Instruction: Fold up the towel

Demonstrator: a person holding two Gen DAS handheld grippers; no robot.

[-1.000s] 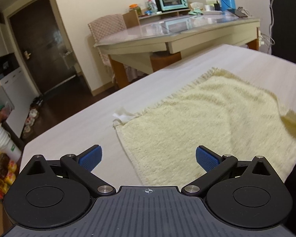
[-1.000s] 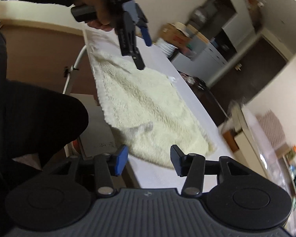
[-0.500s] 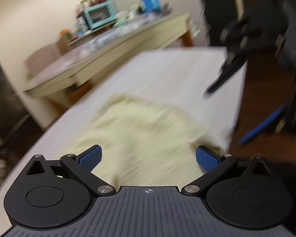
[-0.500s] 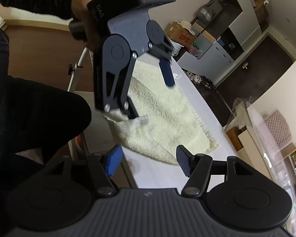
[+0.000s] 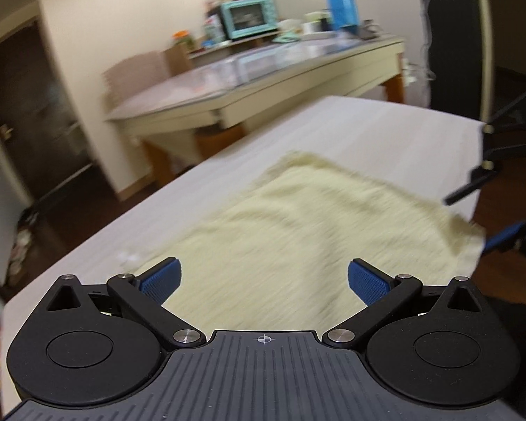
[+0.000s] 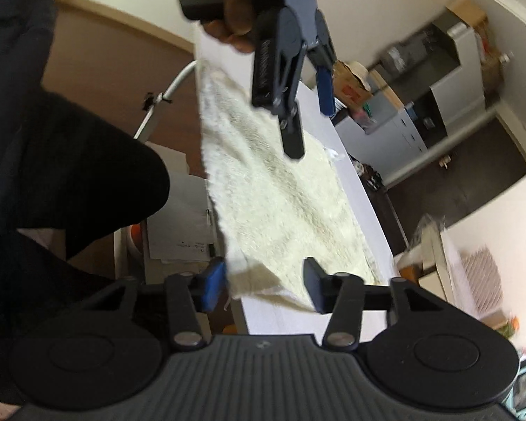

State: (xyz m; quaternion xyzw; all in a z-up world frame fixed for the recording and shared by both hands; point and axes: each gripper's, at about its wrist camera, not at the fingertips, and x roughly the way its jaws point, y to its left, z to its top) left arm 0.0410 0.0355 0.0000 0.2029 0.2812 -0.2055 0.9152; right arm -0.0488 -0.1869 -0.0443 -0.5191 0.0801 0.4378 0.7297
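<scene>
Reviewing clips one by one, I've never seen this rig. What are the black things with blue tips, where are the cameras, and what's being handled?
There is no robot here. A person holds a two-finger gripper in each hand, and a fisheye camera on each looks along its fingers. One picture comes from the left gripper, whose jaws are wide open over a pale yellow towel spread on a white table. The other comes from the right gripper. Its jaws have just been closing, with the towel's near corner between them but not yet pinched. The hand carrying the left gripper shows at the top of that picture.
</scene>
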